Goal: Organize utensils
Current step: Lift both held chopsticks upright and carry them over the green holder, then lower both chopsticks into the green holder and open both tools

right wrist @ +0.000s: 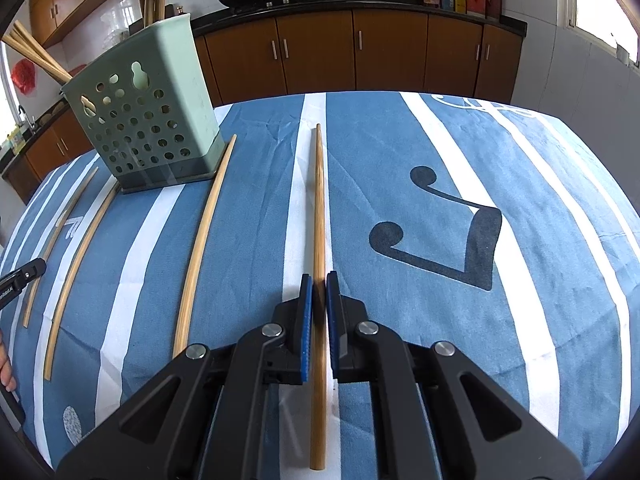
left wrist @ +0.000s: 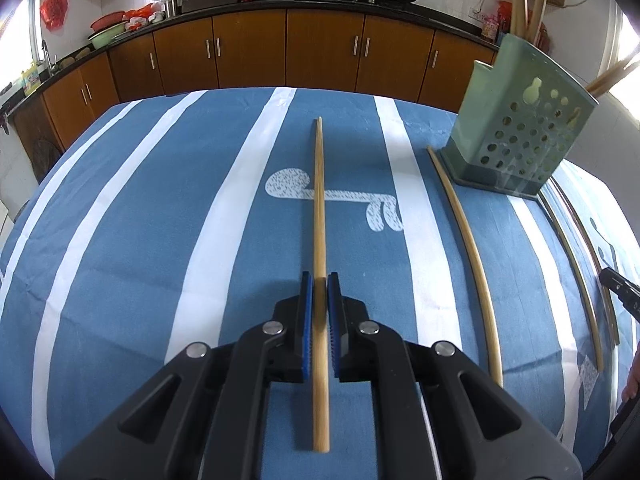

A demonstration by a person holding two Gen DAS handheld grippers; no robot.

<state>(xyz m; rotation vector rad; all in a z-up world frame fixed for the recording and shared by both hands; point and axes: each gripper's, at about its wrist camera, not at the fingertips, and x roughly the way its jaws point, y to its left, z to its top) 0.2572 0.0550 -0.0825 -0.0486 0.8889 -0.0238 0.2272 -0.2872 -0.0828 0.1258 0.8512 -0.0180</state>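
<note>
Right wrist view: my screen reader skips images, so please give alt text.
The right gripper is shut on a long wooden chopstick over a blue-and-white striped tablecloth. To its left, three more chopsticks lie beside a perforated green plastic utensil holder.

Right gripper (right wrist: 319, 280) jaws clamped on a wooden chopstick (right wrist: 319, 200) lying lengthwise along the striped bench cloth (right wrist: 400, 140). Three more chopsticks (right wrist: 202, 248) lie left of it. Green perforated holder (right wrist: 148, 108) stands far left, sticks upright inside.
</note>
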